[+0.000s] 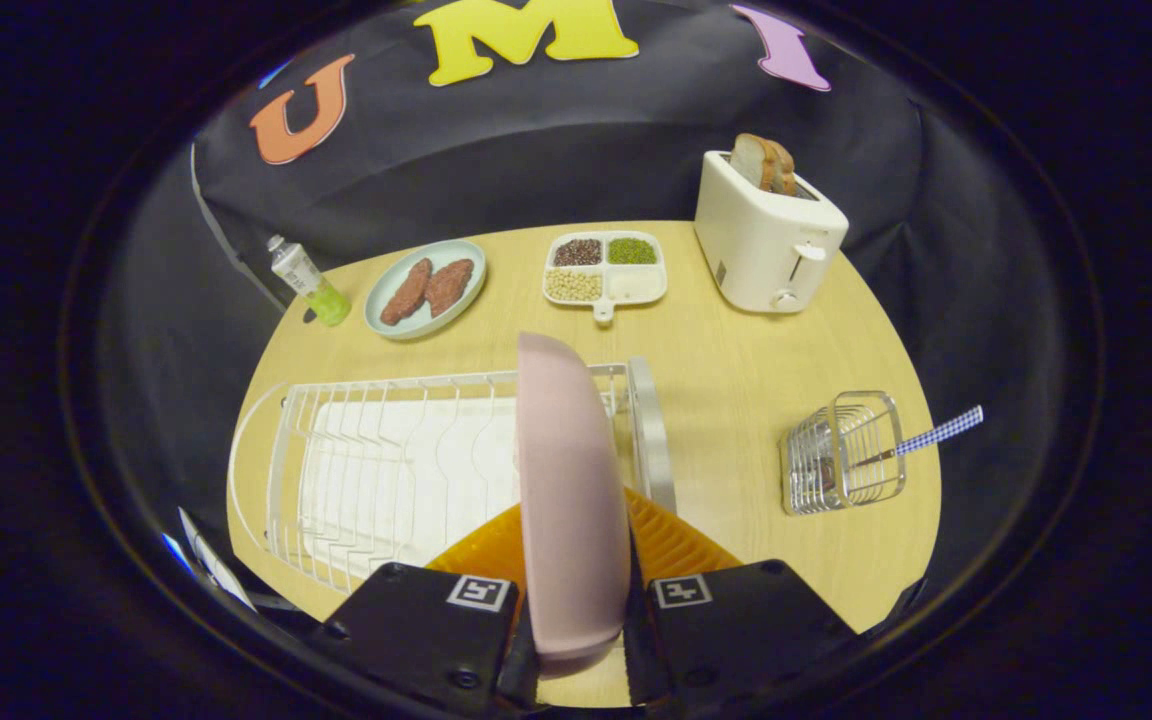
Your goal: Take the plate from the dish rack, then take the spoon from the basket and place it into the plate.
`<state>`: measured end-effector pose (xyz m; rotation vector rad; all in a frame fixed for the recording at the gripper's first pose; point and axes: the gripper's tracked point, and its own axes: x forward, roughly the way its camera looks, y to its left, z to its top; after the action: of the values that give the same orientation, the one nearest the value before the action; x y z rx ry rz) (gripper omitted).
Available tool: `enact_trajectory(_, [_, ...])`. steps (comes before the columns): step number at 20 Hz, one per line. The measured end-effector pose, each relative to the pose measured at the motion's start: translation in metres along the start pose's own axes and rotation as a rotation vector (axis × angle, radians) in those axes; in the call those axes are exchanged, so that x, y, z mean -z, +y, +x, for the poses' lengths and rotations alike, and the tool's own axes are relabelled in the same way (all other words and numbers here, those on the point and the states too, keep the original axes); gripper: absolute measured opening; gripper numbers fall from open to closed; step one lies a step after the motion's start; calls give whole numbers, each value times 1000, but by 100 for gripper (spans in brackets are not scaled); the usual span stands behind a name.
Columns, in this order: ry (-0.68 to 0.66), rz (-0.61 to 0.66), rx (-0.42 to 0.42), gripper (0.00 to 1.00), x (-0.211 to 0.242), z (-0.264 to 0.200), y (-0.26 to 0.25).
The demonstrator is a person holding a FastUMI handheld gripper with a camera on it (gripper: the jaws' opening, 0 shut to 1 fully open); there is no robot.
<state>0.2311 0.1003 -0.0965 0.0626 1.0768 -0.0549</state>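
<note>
The hand-held gripper (pixel 576 620) was closed on the pink plate (pixel 571 500), one finger on each face near the rim at the bottom centre of the frame. The plate stood on edge, as it would in a slot, so the fingers could pinch it across its thin section. Whether it was seated in the dish rack (pixel 386 450) or just clear of it I could not tell; it stood at the rack's right end, with a grey plate (pixel 651 430) upright just behind it. The rack filled the lower left of the tabletop (pixel 736 360), its wires holding dishes upright to drain.

At the right of the frame the wire basket (pixel 844 455) lay tipped on its side, well apart from the rack, with the spoon (pixel 931 433) inside and its checked handle sticking out of the open mouth. That handle looked like the easy part to grip. The plate would likely need laying flat on the bare wood first.
</note>
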Motion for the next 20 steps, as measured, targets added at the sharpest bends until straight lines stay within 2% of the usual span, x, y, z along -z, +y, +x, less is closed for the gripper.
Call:
enact_trajectory(4, [-39, -16, 87, 35, -6, -16, -7])
enact_trajectory(10, [-95, -62, 201, 34, -11, -36, -11])
enact_trajectory(12, [-129, -75, 218, 34, -15, -52, -9])
enact_trajectory(14, [-156, -88, 189, 34, -10, -69, -1])
enact_trajectory(17, [-194, -65, 90, 33, 12, -93, 9])
enact_trajectory(20, [-217, -28, -16, 33, 57, -106, 10])
